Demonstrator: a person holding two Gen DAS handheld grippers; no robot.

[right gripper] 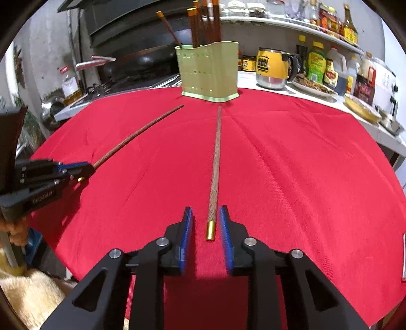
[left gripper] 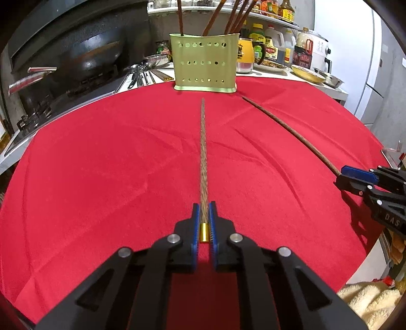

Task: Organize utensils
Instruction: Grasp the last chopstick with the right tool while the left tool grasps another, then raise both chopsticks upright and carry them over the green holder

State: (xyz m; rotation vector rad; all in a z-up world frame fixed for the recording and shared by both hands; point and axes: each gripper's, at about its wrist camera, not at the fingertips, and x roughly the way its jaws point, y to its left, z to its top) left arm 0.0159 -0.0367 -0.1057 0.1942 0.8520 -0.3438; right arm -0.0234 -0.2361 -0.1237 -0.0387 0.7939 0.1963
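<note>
While several chopsticks (right gripper: pixel 203 22) already stand in the green holder (left gripper: pixel 205 63) at upper centre, two remain on the red cloth (left gripper: pixel 101 165). Left gripper (left gripper: pixel 203 223) is closed on one chopstick (left gripper: pixel 203 152); right gripper (right gripper: pixel 206 228) straddles the other chopstick (right gripper: pixel 215 165), jaws apart, ungripped.

The right gripper (right gripper: pixel 205 223) hangs over the red-clothed desk (right gripper: pixel 291 165), fingers (right gripper: pixel 186 236) parted either side of a gold-capped chopstick (right gripper: pixel 215 165) — untouched between them. Ahead stands a green holder (right gripper: pixel 210 73); leftward, the left gripper (right gripper: pixel 83 171) clasps a second chopstick (right gripper: pixel 134 138).
</note>
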